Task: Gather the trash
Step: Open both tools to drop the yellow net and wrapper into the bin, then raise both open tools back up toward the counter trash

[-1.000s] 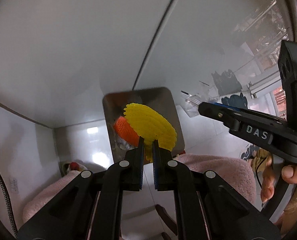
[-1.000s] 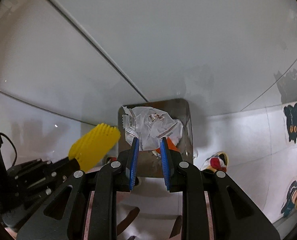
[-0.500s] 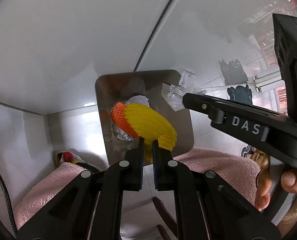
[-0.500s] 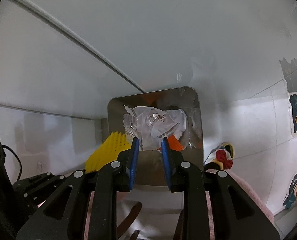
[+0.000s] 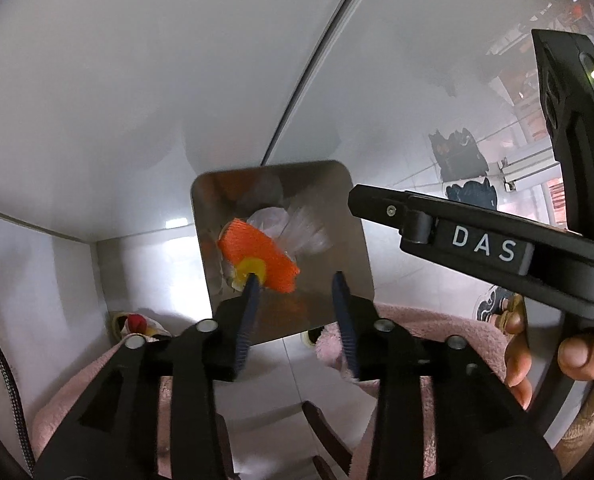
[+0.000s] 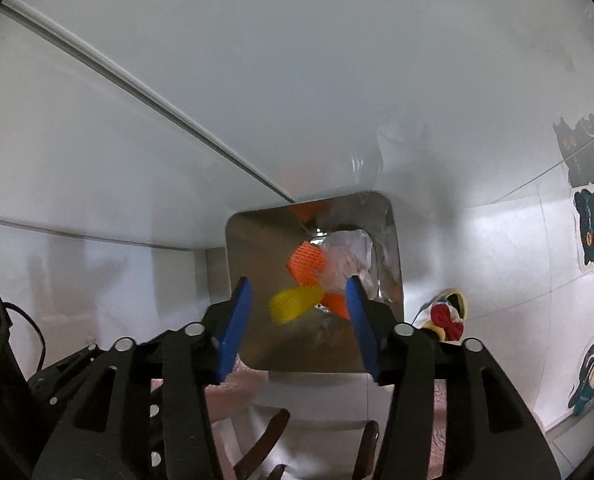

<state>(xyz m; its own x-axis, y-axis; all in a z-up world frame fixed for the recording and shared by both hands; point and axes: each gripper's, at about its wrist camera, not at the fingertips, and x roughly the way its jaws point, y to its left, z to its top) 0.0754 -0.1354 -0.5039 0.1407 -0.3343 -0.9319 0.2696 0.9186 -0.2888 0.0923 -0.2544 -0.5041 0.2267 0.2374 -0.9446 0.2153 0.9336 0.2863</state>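
A square steel bin (image 5: 353, 240) (image 6: 249, 264) stands below both grippers. Inside lie an orange foam net (image 5: 257, 252) (image 6: 309, 268) and a crumpled silver wrapper (image 5: 301, 228) (image 6: 349, 256). A yellow foam net (image 6: 295, 302) (image 5: 251, 268) is blurred, loose over the bin's opening. My left gripper (image 5: 297, 284) is open and empty above the bin. My right gripper (image 6: 297, 296) is open and empty above the bin; its body (image 5: 477, 248) shows in the left wrist view.
The bin stands against a glossy white wall (image 6: 297, 80) on white tiles. A pink fluffy cloth (image 5: 417, 324) lies below the grippers. A red-and-yellow toy (image 6: 445, 314) (image 5: 135, 322) lies beside the bin. Cat stickers (image 6: 593, 220) are at the right.
Both grippers have opened. The left let go of the yellow net and the right let go of the silver wrapper; both pieces dropped into the bin.
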